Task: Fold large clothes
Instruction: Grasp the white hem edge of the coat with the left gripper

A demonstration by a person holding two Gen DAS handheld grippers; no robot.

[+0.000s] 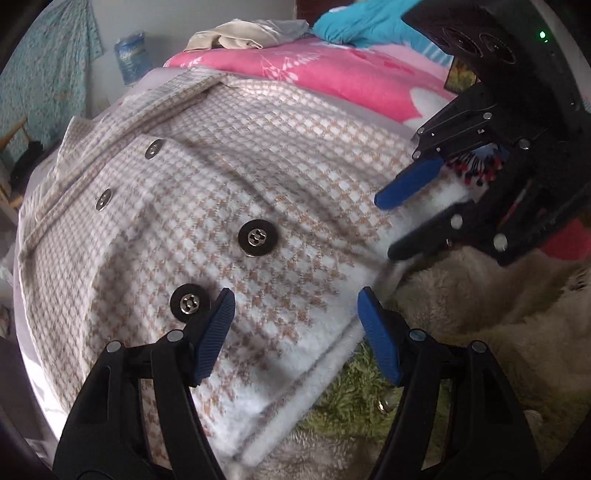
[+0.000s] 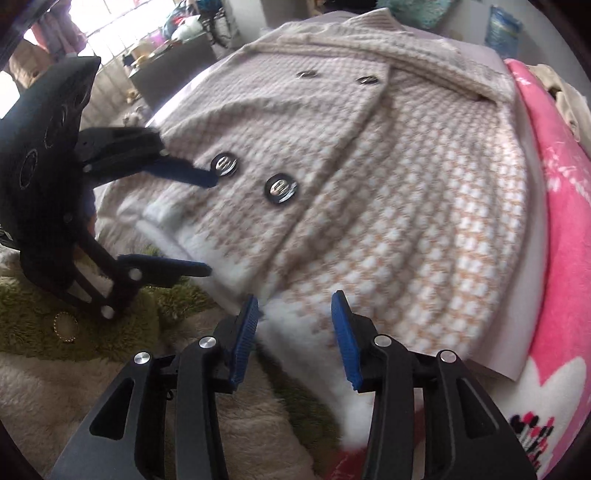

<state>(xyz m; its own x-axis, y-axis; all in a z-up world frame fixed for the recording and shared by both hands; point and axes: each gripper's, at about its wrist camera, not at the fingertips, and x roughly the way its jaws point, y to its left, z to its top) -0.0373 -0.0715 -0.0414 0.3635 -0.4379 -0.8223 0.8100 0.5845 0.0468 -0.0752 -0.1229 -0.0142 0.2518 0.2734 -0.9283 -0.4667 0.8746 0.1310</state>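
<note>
Houndstooth coat (image 1: 207, 206) lying spread on the bed

Left gripper (image 1: 295, 325) and right gripper (image 2: 295, 325) are hovering over its white fleecy hem, jaws apart, gripping nothing; no readable writing.

On my left unit, the black plastic two-finger left gripper (image 1: 295, 328) carries ribbed blue rubber pads (image 1: 214, 332) on slotted linkage arms pinned with round silver rivets (image 1: 113, 346). My matching black right gripper (image 2: 293, 330) shows identical blue pads (image 2: 345, 338). Its rounded black housing (image 1: 517, 48) bears faint circular markings and one lit green indicator light (image 1: 542, 35).
</note>
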